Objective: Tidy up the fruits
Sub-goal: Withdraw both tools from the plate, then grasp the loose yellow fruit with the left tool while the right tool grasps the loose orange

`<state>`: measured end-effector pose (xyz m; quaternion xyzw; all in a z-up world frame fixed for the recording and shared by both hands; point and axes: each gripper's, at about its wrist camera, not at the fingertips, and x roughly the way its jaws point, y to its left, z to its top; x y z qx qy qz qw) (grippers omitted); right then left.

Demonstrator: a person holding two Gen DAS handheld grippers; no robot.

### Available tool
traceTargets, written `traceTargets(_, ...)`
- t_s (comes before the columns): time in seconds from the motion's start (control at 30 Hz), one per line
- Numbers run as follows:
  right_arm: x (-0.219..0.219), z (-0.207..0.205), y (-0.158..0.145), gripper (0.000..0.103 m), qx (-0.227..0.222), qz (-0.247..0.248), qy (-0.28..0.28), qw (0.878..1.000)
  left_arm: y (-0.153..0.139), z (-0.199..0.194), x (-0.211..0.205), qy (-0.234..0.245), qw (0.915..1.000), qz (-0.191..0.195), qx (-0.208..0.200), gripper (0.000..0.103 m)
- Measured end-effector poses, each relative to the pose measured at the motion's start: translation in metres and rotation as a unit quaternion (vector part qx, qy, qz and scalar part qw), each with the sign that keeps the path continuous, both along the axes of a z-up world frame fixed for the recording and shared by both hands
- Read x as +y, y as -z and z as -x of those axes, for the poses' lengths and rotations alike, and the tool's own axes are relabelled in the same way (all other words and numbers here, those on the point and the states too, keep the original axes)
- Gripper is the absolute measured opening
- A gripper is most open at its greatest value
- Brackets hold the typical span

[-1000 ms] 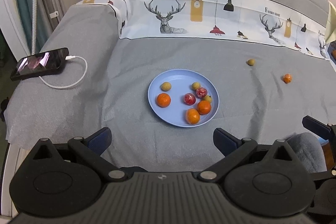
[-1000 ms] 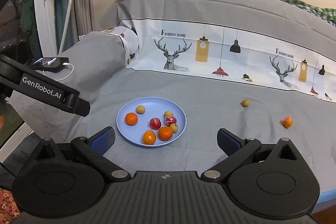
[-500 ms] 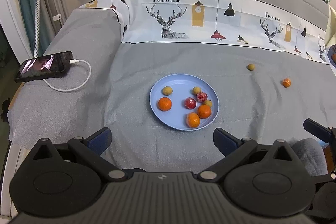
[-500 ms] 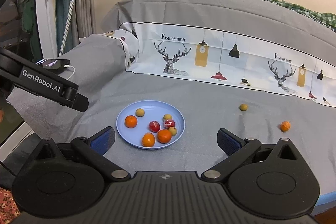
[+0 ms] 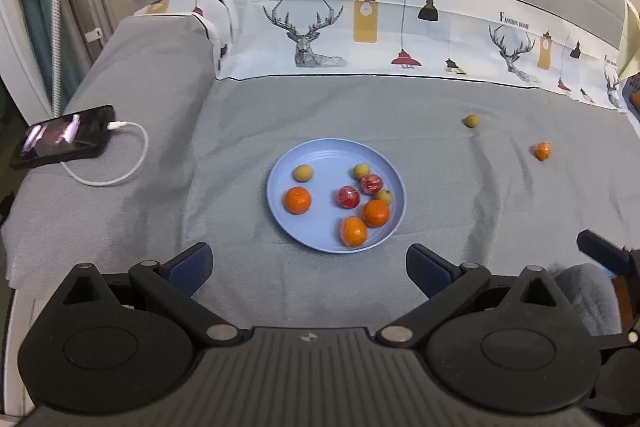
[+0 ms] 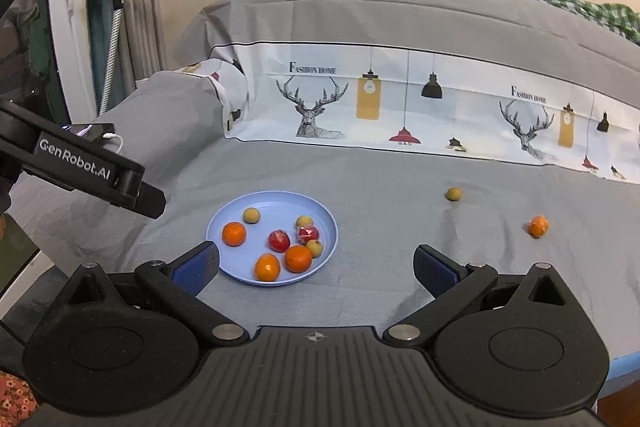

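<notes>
A light blue plate lies on the grey cloth and holds several small fruits: oranges, red ones and yellow-green ones. A yellow-green fruit and an orange fruit lie loose on the cloth to the right of the plate. My left gripper is open and empty, held back just short of the plate's near rim. My right gripper is open and empty, near the plate's near right rim. The left gripper's body shows at the left of the right wrist view.
A phone with a white charging cable lies at the left edge of the cloth. A printed cloth panel rises at the back. A curtain and a pole stand at the left. The right gripper's finger shows at the right.
Both grippers have drawn back and risen a little; the plate and loose fruits sit slightly lower and smaller in view. Nothing was picked up or released.
</notes>
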<state>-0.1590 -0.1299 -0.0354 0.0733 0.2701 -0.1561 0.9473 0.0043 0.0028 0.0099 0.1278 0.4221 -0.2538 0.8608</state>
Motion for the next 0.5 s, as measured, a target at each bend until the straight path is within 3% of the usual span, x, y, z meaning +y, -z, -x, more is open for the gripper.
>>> traceTargets(0.27, -0.034, -0.001, 0.013, 0.102, 0.001, -0.027, 0.046, 0.999, 0.011, -0.008, -0.027, 0.003, 0.9997, -0.015, 0.017, 0.103)
traceTargets(0.5, -0.082, 0.001, 0.032, 0.102, -0.011, -0.059, 0.146, 0.987, 0.024, -0.02, -0.063, 0.017, 0.9986, -0.032, 0.04, 0.103)
